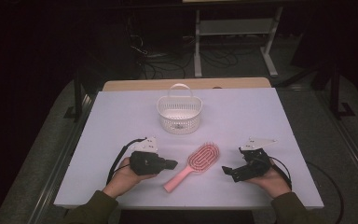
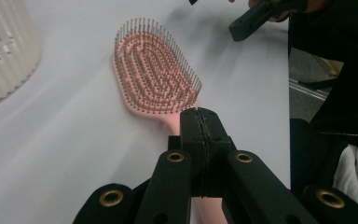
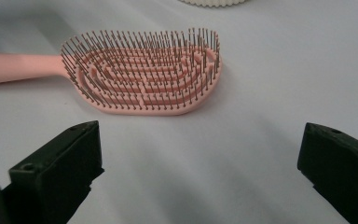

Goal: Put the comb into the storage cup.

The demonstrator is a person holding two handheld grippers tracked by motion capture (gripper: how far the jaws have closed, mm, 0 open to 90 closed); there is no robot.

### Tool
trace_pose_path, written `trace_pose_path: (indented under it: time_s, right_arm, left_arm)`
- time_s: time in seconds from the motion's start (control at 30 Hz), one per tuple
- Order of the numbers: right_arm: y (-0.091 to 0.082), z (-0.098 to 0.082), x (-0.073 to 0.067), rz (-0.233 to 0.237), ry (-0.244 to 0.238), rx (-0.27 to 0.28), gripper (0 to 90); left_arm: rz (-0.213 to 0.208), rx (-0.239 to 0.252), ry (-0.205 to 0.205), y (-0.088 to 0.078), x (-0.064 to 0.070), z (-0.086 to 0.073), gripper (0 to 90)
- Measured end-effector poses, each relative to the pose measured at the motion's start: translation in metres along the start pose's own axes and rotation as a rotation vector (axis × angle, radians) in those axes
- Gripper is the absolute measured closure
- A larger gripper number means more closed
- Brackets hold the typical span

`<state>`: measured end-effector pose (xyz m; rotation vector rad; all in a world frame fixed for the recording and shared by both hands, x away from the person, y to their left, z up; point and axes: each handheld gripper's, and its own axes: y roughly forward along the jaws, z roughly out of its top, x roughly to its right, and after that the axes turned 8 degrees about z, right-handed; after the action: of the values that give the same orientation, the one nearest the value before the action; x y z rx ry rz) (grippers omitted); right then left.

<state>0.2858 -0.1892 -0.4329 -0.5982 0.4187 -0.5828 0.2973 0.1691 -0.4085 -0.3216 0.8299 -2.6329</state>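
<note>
Left gripper view: nearest the lens, the two black jaws of the left gripper (image 2: pixel 199 116) are seen pressed flat against each other, with only a thin seam between the pads. Nothing is seen pinched in that seam. The pink handle of the hairbrush (image 2: pixel 156 70) is seen passing underneath the closed tips rather than between them, so the brush is judged not to be gripped. From these tips the brush runs straight away. The handle is closest, and the oval head lies beyond it with its bristles turned upward.

In the high view the same long axis is read as a diagonal on the white table (image 1: pixel 261 121), with the handle end toward the person and to the left and the head farther off and to the right. The handle end is therefore nearer the left gripper, whose tips lie just beside it.

The right gripper (image 3: pixel 200 140) is held wide open, with nothing between its jaws. It is pointed at the flank of the brush head, which lies a little apart from it across bare table. A reach to the handle would be longer from that side.

Farthest back, the white basket (image 1: pixel 179 113) stands upright beyond the brush head, apart from it and roughly along the direction in which the head points.
</note>
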Motion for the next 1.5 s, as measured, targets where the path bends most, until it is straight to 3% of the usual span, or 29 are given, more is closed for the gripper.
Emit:
trace_pose_path:
  time_s: [0.37,0.7,1.2,1.5]
  right_arm:
    - [0.0,0.0,0.0,-0.001,0.0,0.002,0.0]
    - [0.0,0.0,0.0,-0.002,0.0,0.001,0.0]
    - [0.0,0.0,0.0,-0.004,0.0,-0.008,0.0]
    - [0.0,0.0,0.0,-0.004,0.001,-0.007,0.0]
  left_arm:
    - [-0.034,-0.042,0.039,0.017,0.016,0.0,90.0]
    - [-0.039,-0.115,0.089,0.033,0.03,-0.003,90.0]
    - [-0.008,-0.185,0.124,0.038,0.031,-0.008,90.0]
    - [0.017,-0.188,0.1,0.033,0.022,-0.01,90.0]
